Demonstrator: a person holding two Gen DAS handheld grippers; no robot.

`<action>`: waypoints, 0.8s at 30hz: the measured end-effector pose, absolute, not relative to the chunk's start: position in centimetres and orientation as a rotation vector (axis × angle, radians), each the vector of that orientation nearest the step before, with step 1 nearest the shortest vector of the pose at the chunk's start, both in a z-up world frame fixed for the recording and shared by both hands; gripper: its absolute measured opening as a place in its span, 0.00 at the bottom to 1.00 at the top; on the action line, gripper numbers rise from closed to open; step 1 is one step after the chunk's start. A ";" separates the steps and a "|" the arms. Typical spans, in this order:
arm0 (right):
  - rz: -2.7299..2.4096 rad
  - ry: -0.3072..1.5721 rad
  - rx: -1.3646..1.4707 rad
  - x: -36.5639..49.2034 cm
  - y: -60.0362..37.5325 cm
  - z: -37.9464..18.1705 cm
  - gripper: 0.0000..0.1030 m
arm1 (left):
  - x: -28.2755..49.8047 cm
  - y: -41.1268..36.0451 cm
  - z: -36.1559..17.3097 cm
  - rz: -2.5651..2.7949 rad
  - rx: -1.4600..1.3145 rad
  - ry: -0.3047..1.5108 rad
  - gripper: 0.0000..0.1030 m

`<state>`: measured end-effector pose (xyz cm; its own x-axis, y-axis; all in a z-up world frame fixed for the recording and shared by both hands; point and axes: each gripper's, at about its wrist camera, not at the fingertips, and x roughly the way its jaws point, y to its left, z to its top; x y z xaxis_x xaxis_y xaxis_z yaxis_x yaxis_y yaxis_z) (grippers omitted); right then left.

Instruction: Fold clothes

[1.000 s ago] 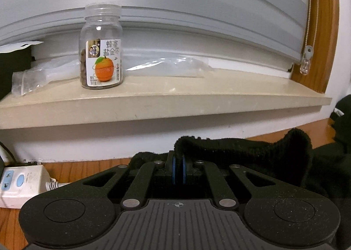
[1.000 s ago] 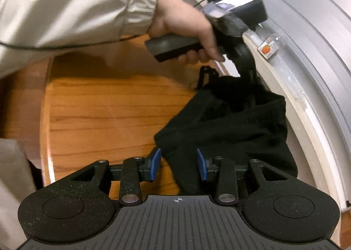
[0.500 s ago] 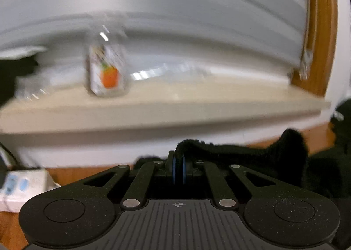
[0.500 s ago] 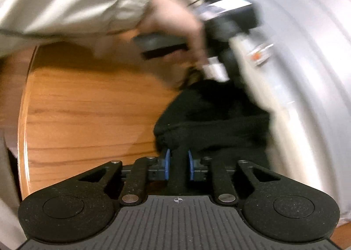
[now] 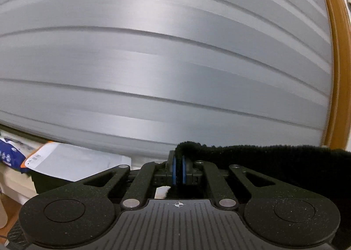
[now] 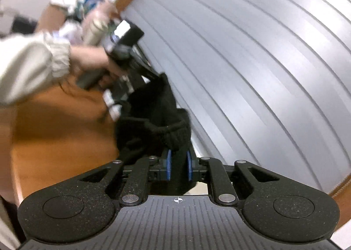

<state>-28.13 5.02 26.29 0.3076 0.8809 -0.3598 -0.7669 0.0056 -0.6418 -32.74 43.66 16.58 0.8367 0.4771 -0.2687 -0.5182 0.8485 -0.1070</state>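
A black knitted garment [image 6: 158,118] hangs in the air between both grippers, above the wooden table [image 6: 54,136]. My right gripper [image 6: 178,165] is shut on one ribbed edge of it, blue pads pressed against the cloth. In the left wrist view my left gripper [image 5: 179,170] is shut on another edge of the same black garment [image 5: 263,162], which stretches off to the right. The right wrist view also shows the left gripper [image 6: 131,70] held in a person's hand with a pale sleeve [image 6: 33,63], raised at the garment's far end. The image is blurred by motion.
Grey window blinds [image 5: 164,63] fill the background, with a wooden frame [image 5: 337,52] at the right. A white and blue packet [image 5: 54,158] lies low on the left. Blurred clutter [image 6: 76,4] sits at the table's far end.
Both grippers have risen sharply, lifting the black garment off the table. The right gripper went from open to shut on the cloth. The jar and sill have dropped out of the left view.
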 end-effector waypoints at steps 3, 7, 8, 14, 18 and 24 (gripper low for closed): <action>1.398 -0.124 -0.879 -29.6 6.2 25.2 0.14 | -33.4 44.7 16.2 0.525 -0.181 0.293 0.06; 1.531 -0.045 -0.876 -31.7 8.1 22.5 0.15 | -34.4 46.3 14.6 0.500 -0.207 0.392 0.11; 1.567 -0.017 -0.888 -32.1 8.7 21.9 0.17 | -34.7 46.8 13.9 0.486 -0.222 0.430 0.15; 1.600 0.013 -0.891 -32.7 9.7 20.7 0.23 | -37.7 49.1 12.2 0.466 -0.249 0.554 0.43; 1.555 -0.009 -0.908 -32.0 10.2 20.9 0.23 | -38.9 49.1 13.1 0.465 -0.221 0.567 0.47; 1.452 0.017 -0.939 -28.9 9.7 19.5 0.24 | -40.2 47.4 14.7 0.455 -0.102 0.649 0.59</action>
<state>-28.90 9.74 19.53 0.1839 0.8230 -0.5375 -0.8353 -0.1573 -0.5268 -40.25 47.44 14.68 0.7026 0.3764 -0.6038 -0.4393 0.8971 0.0481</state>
